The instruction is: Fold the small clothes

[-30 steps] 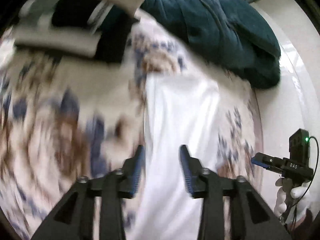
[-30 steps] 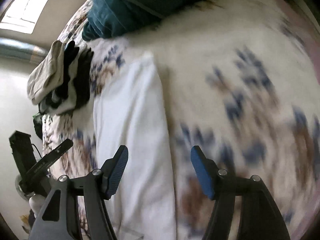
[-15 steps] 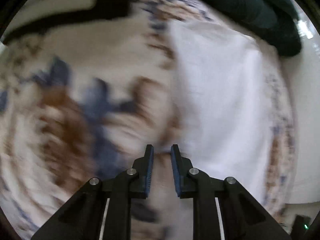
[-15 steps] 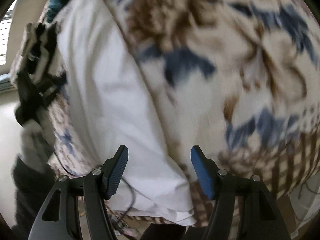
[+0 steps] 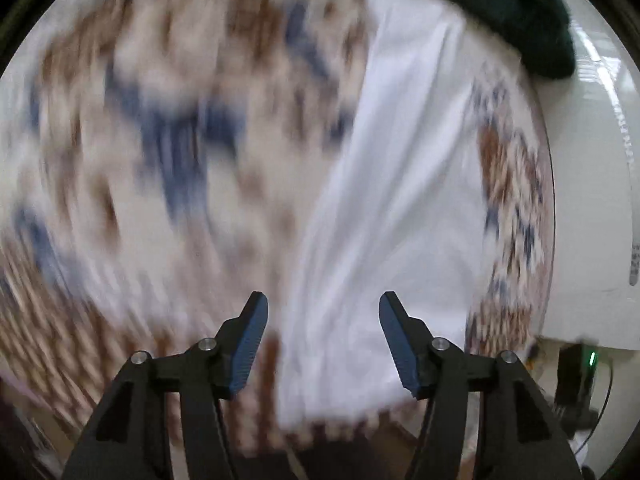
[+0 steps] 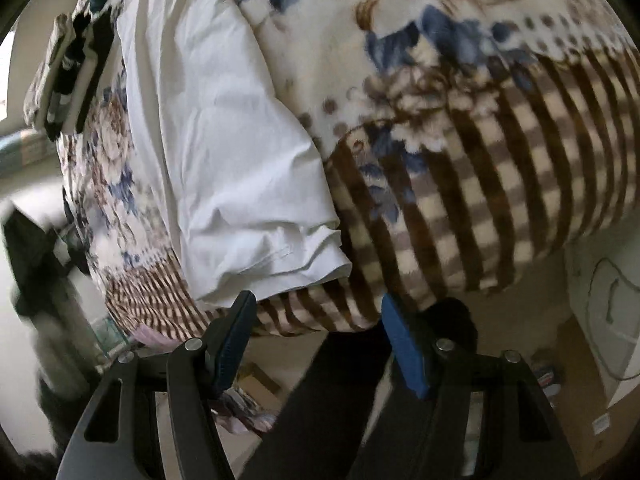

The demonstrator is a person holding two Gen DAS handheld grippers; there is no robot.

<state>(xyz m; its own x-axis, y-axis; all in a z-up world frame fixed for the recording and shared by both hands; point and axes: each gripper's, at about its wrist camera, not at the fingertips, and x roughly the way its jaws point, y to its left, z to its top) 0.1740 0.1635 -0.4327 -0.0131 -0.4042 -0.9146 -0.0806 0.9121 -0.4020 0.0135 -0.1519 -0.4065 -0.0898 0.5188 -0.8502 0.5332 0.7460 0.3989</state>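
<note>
A white garment (image 6: pixel 216 152) lies folded lengthwise in a long strip on a floral and checked blanket (image 6: pixel 460 92). Its near end hangs at the blanket's front edge. In the blurred left wrist view the same white garment (image 5: pixel 400 184) runs from the top right down to between the fingers. My left gripper (image 5: pixel 322 344) is open and empty, just above the garment's near end. My right gripper (image 6: pixel 316 340) is open and empty, just off the blanket's front edge, below the garment's near corner.
A dark teal quilt (image 5: pixel 500 4) lies at the far end of the garment. A stack of folded clothes (image 6: pixel 68 72) sits at the far left on the blanket. A white wall or appliance (image 5: pixel 592 200) stands to the right. The floor below holds boxes (image 6: pixel 580 360).
Both grippers have pulled back toward the near end of the garment. The left gripper was nearly shut half a second ago and now stands open. The right gripper stayed open.
</note>
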